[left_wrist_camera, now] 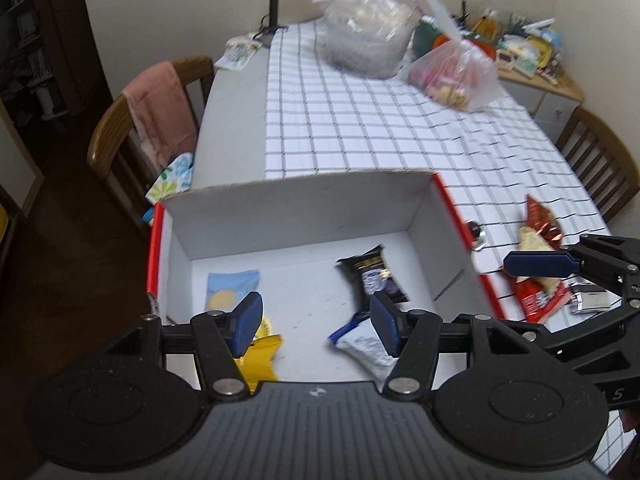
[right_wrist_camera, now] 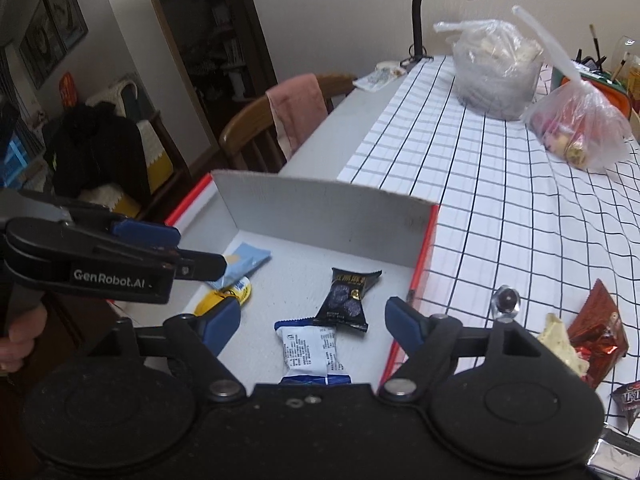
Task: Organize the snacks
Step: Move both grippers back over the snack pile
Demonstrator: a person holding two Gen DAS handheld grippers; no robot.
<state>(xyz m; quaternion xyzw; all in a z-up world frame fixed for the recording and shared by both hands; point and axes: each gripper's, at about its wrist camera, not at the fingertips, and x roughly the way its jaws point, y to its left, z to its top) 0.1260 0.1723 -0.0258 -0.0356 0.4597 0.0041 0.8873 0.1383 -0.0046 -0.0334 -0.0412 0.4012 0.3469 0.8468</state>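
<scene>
From my left wrist, my left tool [left_wrist_camera: 316, 322] hangs over the near part of the white box [left_wrist_camera: 296, 204], its blue pads apart and holding nothing. Inside the box, a light blue packet [left_wrist_camera: 232, 282] lies at 10 o'clock from the tool, a yellow packet [left_wrist_camera: 260, 354] sits under the left pad at 8 o'clock, a black packet [left_wrist_camera: 374, 276] lies at 1 o'clock, and a blue-and-white packet [left_wrist_camera: 362, 340] rests by the right pad. At 3 o'clock, outside the box's red-edged wall, my right tool [left_wrist_camera: 540, 265] reaches in above red snack packets [left_wrist_camera: 538, 228] on the checked counter [left_wrist_camera: 380, 128].

From my right wrist, my right tool [right_wrist_camera: 314, 322] is spread wide and empty above the box's right side. The blue-and-white packet [right_wrist_camera: 310, 350] lies just between the pads, with the black packet [right_wrist_camera: 348, 298] touching its far edge at 12 o'clock. My left tool [right_wrist_camera: 200, 260] crosses in at 9 o'clock over the light blue packet [right_wrist_camera: 246, 260] and the yellow packet [right_wrist_camera: 228, 296]. Red snack packets [right_wrist_camera: 598, 328] lie on the counter at 3 o'clock.
</scene>
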